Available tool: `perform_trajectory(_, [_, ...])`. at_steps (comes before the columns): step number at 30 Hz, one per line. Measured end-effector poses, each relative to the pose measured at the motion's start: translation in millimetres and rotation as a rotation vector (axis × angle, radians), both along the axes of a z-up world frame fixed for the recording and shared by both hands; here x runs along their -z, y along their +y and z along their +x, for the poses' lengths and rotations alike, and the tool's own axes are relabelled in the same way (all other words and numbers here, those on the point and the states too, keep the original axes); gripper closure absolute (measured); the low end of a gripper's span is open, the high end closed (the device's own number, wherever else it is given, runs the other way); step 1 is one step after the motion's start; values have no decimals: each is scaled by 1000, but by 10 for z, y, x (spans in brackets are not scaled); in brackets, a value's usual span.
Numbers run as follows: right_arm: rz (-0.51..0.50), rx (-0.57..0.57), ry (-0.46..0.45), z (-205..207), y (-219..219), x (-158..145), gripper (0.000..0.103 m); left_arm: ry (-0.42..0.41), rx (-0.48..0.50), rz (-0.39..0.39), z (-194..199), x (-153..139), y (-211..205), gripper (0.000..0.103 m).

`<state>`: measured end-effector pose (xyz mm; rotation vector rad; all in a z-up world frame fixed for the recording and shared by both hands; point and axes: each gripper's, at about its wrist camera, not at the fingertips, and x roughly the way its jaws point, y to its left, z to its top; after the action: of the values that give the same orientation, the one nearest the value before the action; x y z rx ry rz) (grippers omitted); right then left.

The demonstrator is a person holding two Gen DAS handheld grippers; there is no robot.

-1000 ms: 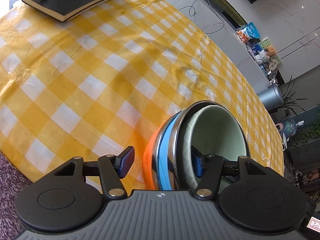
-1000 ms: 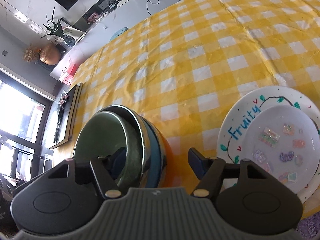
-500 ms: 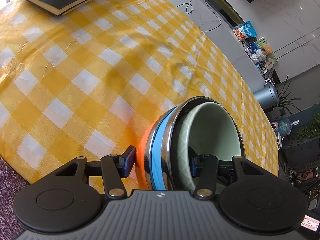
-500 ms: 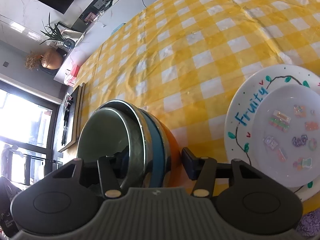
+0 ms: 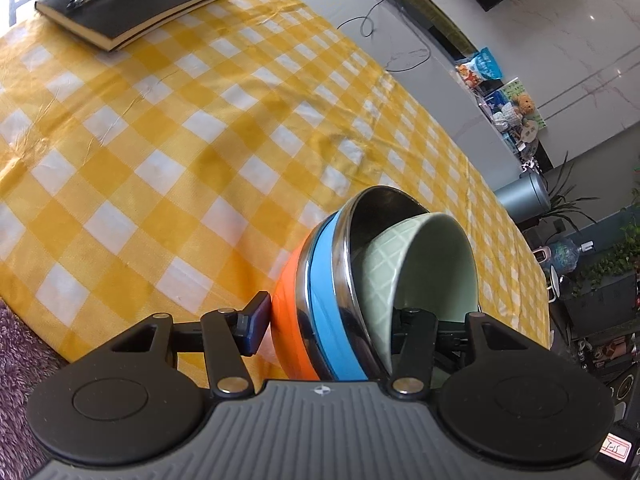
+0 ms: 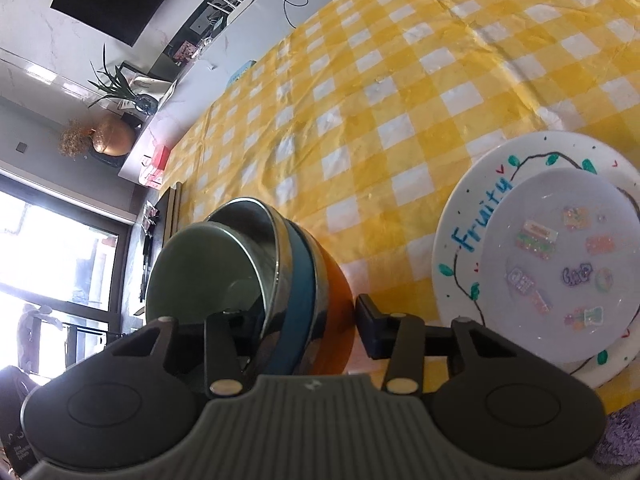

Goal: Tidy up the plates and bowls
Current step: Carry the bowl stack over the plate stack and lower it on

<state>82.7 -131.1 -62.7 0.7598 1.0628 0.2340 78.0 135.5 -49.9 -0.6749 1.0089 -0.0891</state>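
Note:
A stack of nested bowls is held between both grippers above the yellow checked tablecloth (image 5: pixel 160 152): an orange bowl (image 5: pixel 286 312) outermost, a steel bowl with a blue band (image 5: pixel 332 292), and a pale green ceramic bowl (image 5: pixel 424 264) inside, tilted loose. My left gripper (image 5: pixel 328 324) is shut on the stack's rim, one finger outside the orange wall, the other inside the green bowl. My right gripper (image 6: pixel 300 320) grips the same stack (image 6: pixel 304 280) the same way. A white "Fruity" plate (image 6: pixel 472 208) with a smaller stickered plate (image 6: pixel 560 264) on it lies to the right.
A black notebook (image 5: pixel 132 4) with a pen lies at the far left of the table. The table's near edge and a purple rug (image 5: pixel 20 344) are just below the grippers. A counter with cables, snacks and plants runs behind the table.
Both grippers have closed on the bowl stack and lifted and tilted it. The green bowl has slid askew inside the steel bowl.

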Motion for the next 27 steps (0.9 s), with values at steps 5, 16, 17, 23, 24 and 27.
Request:
perform_trajectory(5, [20,32,-39,-105,-187,-149,59,-34,29,8,-58,-170,-181,44])
perform_trajectory(16, [38,125,-121,-479,-849,-418,60,-104,143,20,-128,-400,-846,44])
perform_trajectory(17, [39,140,-122,-506,-937,-427,60,-104,157,20,-118,-395,-916,44])
perform_trajectory(23, [25,210,-115,-641,-1331,-382,60,-96,229,3,-66,-286,-1282,44])
perform_trajectory(24, [21,219,-112,-653,-1384,-366,60,-90,239,1,-59,-260,-1330,44])
perform_trajectory(27, [15,236,-94,-671,-1480,-313,60,-69,261,0,-38,-183,-1434,44])
